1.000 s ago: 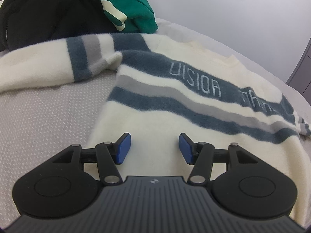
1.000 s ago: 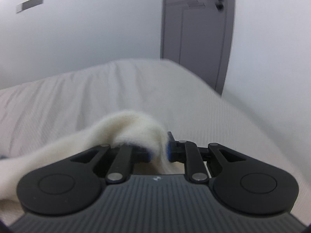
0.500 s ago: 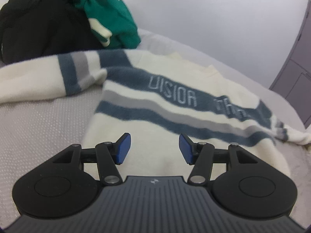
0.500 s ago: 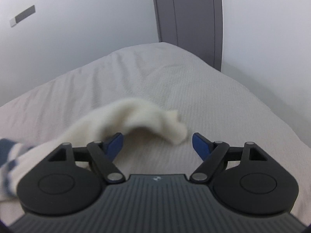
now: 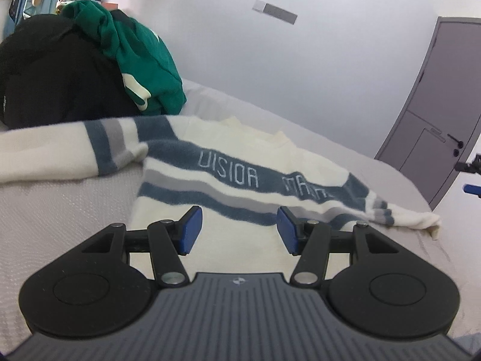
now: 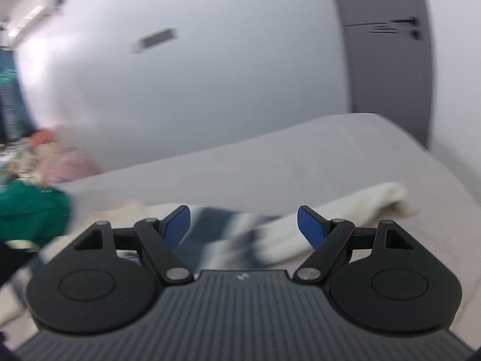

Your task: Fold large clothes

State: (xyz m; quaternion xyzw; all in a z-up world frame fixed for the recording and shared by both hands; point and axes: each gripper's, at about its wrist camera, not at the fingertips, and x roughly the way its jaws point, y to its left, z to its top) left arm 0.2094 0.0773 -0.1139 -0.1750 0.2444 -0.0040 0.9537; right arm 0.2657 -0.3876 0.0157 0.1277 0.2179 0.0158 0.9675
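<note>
A cream sweater (image 5: 240,162) with blue and grey stripes and pale lettering lies spread flat on the grey bed (image 5: 54,198), both sleeves stretched out. My left gripper (image 5: 239,230) is open and empty, just above the sweater's lower body. My right gripper (image 6: 243,222) is open and empty above the right sleeve (image 6: 345,207), whose cuff lies on the bed. The right wrist view is motion-blurred. The right gripper's blue pads (image 5: 472,189) show at the right edge of the left wrist view.
A heap of black clothing (image 5: 57,75) with a green garment (image 5: 141,60) on top sits at the bed's far left, beside the left sleeve. A white wall runs behind the bed. A grey door (image 5: 442,114) stands at the right. The bed's edge drops off near the right cuff.
My right gripper opened and let go of the right sleeve cuff, which now lies on the bed, then swung left. My left gripper pulled back and stayed open.
</note>
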